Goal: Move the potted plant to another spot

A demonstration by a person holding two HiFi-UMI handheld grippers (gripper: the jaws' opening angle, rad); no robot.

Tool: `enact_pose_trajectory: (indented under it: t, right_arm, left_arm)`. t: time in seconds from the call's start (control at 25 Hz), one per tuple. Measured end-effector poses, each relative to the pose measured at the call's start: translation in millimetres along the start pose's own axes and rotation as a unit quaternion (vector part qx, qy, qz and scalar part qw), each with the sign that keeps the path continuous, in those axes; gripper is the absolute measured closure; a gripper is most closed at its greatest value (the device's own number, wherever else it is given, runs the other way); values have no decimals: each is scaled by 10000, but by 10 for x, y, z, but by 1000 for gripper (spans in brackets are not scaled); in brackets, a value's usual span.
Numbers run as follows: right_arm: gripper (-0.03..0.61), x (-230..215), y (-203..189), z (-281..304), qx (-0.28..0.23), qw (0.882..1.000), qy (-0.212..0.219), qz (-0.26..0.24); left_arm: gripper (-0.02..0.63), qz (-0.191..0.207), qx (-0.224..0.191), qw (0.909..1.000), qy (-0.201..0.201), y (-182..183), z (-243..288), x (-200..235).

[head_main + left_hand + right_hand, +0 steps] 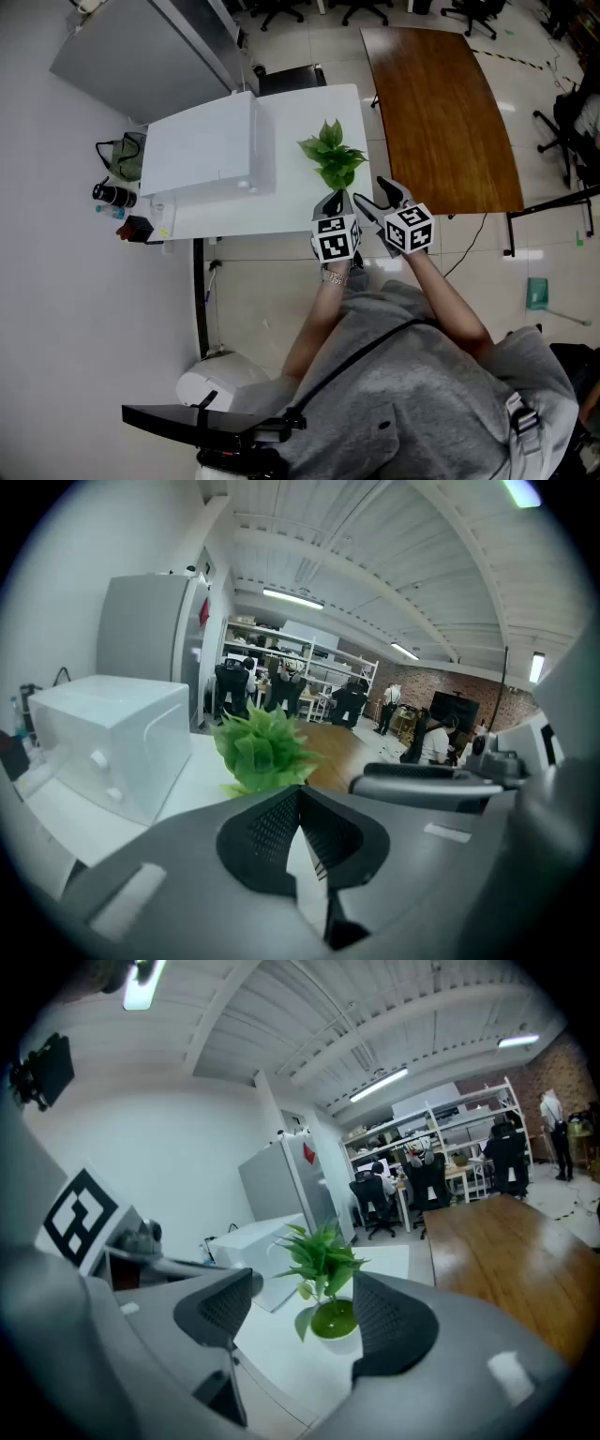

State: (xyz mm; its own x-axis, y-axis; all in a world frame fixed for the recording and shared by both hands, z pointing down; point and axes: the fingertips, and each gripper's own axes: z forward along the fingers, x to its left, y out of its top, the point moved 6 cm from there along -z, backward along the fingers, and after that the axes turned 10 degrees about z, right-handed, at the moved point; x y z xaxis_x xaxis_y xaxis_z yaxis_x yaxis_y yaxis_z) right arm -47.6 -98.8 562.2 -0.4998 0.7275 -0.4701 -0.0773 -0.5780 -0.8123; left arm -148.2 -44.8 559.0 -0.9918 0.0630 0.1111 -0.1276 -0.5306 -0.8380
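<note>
The potted plant (330, 1316) stands upright near the front edge of the white table (281, 214), beside a white box (202, 150). It lies straight ahead of the right tongs (305, 1312), whose jaws stand apart and empty, with the pot framed in the gap between them but not touched. The left tongs (300, 803) are closed on nothing (the leaves show just beyond their tips). The right hand looks better lined up for the pot.
</note>
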Motion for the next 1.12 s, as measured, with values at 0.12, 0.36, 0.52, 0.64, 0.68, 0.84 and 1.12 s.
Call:
enact_pose_trajectory:
  t: [0.12, 0.36, 0.52, 0.64, 0.68, 0.84, 1.12]
  right_arm:
    - [254, -73, -11, 196, 295, 9983, -130, -478]
    - [119, -473, -489, 730, 1411, 9853, -214, -934]
    - [42, -635, -792, 1057, 1631, 9784, -271, -1240]
    - [-2, -661, -873, 1417, 1439, 9730, -194, -1792]
    - [-5, -675, -899, 1536, 1426, 9696, -170, -1982]
    - [-5, -743, -1011, 1902, 1557, 9581, -147, -2401]
    - [9, -730, -986, 2095, 1640, 9596, 59, -2288]
  left_arm:
    - [600, 55, -74, 9999, 78, 196, 170, 221]
    - [600, -217, 136, 9989, 390, 197, 387, 569]
    - [600, -495, 213, 9964, 659, 143, 336, 757]
    - [600, -722, 364, 9929, 871, 43, 298, 889]
    - [600, -771, 416, 9918, 932, 8, 281, 916]
    - [600, -896, 556, 9888, 1053, -128, 184, 952]
    - [600, -1107, 599, 9836, 1296, -246, 38, 958]
